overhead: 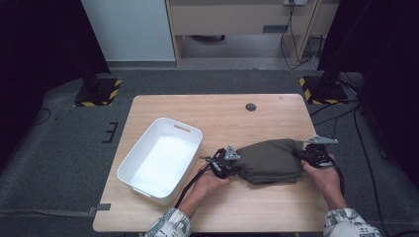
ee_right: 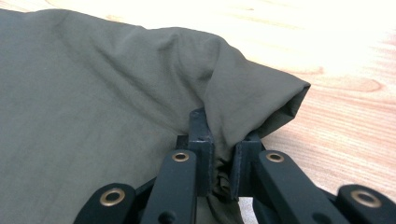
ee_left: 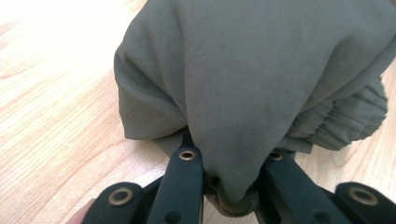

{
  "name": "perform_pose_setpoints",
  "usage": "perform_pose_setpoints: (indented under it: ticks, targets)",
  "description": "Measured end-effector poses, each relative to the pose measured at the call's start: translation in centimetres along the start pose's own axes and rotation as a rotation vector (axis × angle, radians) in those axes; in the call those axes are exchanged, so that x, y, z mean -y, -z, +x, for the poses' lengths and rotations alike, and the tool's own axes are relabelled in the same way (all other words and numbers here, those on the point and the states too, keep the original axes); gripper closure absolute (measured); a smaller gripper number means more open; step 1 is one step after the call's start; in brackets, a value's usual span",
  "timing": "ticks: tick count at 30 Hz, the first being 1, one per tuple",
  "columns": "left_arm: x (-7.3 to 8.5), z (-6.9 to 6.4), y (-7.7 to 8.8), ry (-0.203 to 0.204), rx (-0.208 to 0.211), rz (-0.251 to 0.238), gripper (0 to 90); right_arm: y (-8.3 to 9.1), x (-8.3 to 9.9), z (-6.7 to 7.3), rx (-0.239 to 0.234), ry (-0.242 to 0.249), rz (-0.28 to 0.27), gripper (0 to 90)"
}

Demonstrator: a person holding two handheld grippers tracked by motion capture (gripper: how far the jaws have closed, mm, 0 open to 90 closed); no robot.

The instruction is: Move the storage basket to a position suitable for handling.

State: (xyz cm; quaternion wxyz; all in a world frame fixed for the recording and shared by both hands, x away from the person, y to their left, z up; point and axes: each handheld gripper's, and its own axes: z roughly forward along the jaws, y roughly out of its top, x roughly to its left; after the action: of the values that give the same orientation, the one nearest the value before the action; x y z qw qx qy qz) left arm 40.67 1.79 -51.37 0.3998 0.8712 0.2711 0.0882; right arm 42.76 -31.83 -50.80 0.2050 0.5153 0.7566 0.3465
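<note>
Mostly bare wood table (overhead: 276,113) (w/ white bin (overhead: 160,159)), grey carpet (overhead: 64,148).

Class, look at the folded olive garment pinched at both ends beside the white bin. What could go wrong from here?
1. Each gripper, left and right, pinches only a small bunch of the folded olive garment; the cloth might slip out when lifted.
2. The unsupported middle may sag, so the fold could come undone.
3. Carried leftward, hanging fabric might catch the rim of the white bin.
</note>
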Motion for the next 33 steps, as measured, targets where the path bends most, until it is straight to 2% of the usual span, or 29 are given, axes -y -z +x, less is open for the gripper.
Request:
perform_pose_setpoints:
  ticks: [8, 11, 18, 22, 33]
  targets:
    - [-0.5, 0.5, 1.2, 0.022, 0.003, -0.007, 83.9, 0.2, -1.3, 0.6, -0.009, 0.022, 0.010, 82.1]
    - [-0.7, 0.7, 1.6, 0.044, 0.008, -0.018, 84.0, 0.2, -1.7, 0.6, -0.015, 0.035, 0.015, 82.1]
    - [-1.6, 0.7, 2.6, 0.045, 0.016, -0.032, 84.0, 0.7, -3.1, 0.8, -0.016, 0.050, 0.007, 82.2]
    - [-2.2, 0.9, 2.9, 0.043, 0.019, -0.023, 84.2, 0.7, -3.8, 0.7, -0.021, 0.056, 0.005, 82.2]
    - [-3.6, 1.4, 4.3, 0.065, 0.026, -0.045, 84.4, 1.0, -5.3, 0.9, -0.022, 0.069, 0.000, 82.3]
